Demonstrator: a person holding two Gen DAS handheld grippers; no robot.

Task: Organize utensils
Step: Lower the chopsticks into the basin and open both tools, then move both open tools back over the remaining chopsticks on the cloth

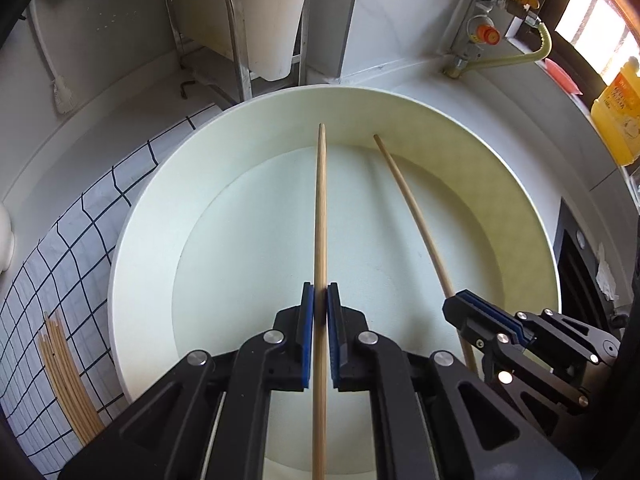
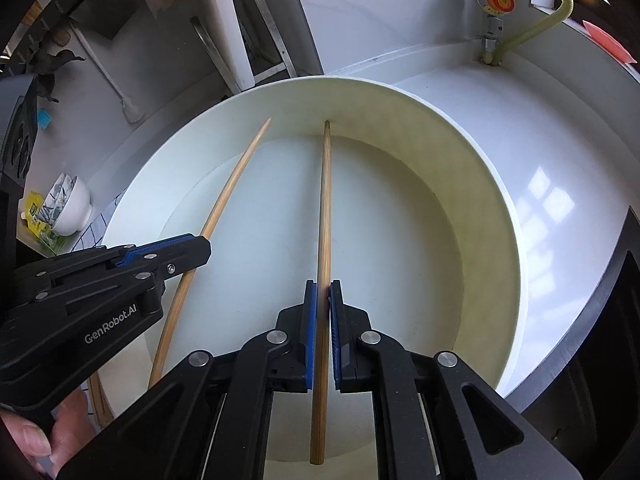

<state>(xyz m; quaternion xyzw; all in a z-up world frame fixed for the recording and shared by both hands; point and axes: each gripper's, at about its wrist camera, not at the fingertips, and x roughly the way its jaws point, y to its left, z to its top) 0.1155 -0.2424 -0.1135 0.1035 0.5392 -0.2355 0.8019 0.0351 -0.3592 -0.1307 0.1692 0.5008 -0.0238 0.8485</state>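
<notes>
Left gripper (image 1: pixel 320 300) clamped on one chopstick (image 1: pixel 321 208), tip low over the bowl (image 1: pixel 248 120); spare sticks (image 1: pixel 68 380) on the cloth (image 1: pixel 80 220) at far left. Right gripper (image 2: pixel 323 300) clamped on the other chopstick (image 2: pixel 325 208), same bowl. Best to lower both tips near the bowl floor, level and parallel, then release gently to avoid bounce.

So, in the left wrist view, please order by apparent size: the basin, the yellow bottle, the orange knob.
1. basin, by far the largest
2. yellow bottle
3. orange knob, smallest, though farther away
</notes>
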